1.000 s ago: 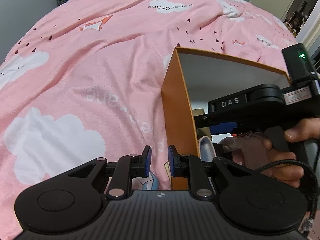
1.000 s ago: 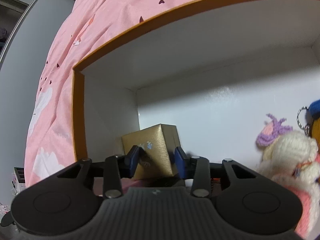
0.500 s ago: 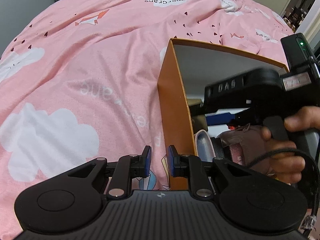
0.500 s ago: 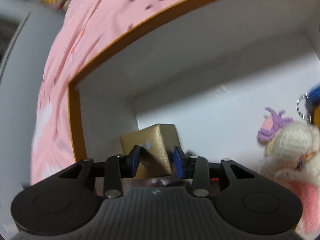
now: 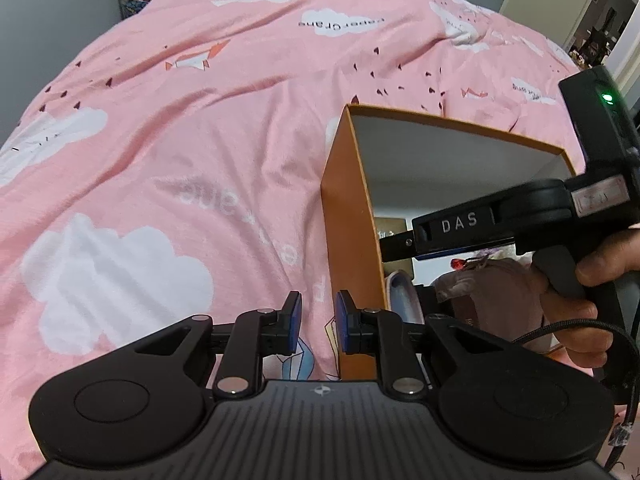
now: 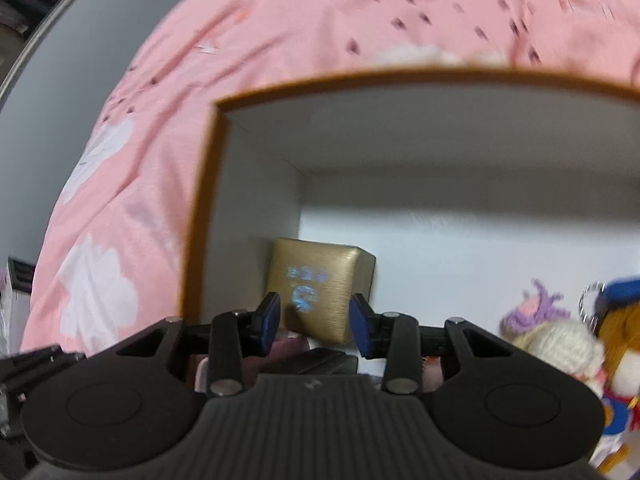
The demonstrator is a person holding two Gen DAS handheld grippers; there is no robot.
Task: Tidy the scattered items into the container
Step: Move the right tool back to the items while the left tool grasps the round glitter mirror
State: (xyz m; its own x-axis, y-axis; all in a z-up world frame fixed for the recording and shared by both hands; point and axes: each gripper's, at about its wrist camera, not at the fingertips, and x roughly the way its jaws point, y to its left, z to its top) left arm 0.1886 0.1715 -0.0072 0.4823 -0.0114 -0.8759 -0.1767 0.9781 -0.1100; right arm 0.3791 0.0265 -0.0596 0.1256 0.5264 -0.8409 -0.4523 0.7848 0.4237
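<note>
Looking through the left wrist view first:
Left gripper point(image 5: 318, 328): jaws narrow, nothing between them, hanging low over the pink duvet point(image 5: 180, 160) just outside the near corner of the orange box point(image 5: 346, 240).
Orange box, left view: it sits on the bed with its white inside showing and its outer wall touching or just beside the left gripper's right pad; which, nobody can tell.
Right hand point(image 5: 580, 292): it grips its tool's handle over the box opening, reaching in from the right.

Right wrist view now:
Right gripper point(image 6: 315, 326): jaws wide and empty, poised above the box interior.
Gold box point(image 6: 322, 288): it lies inside the orange box, tucked into the left rear corner, dead ahead of the right jaws and apart from both pads.
Gold box axis: broad printed face up, tilted toward the camera, its width roughly across the jaw gap.
Soft toys point(image 6: 560, 344): knitted figures and a keyring sit at the right side of the box.
Nearer hand: the right, clearly; the left is outside the wall.
Judgement: the gold box looks delivered.
</note>
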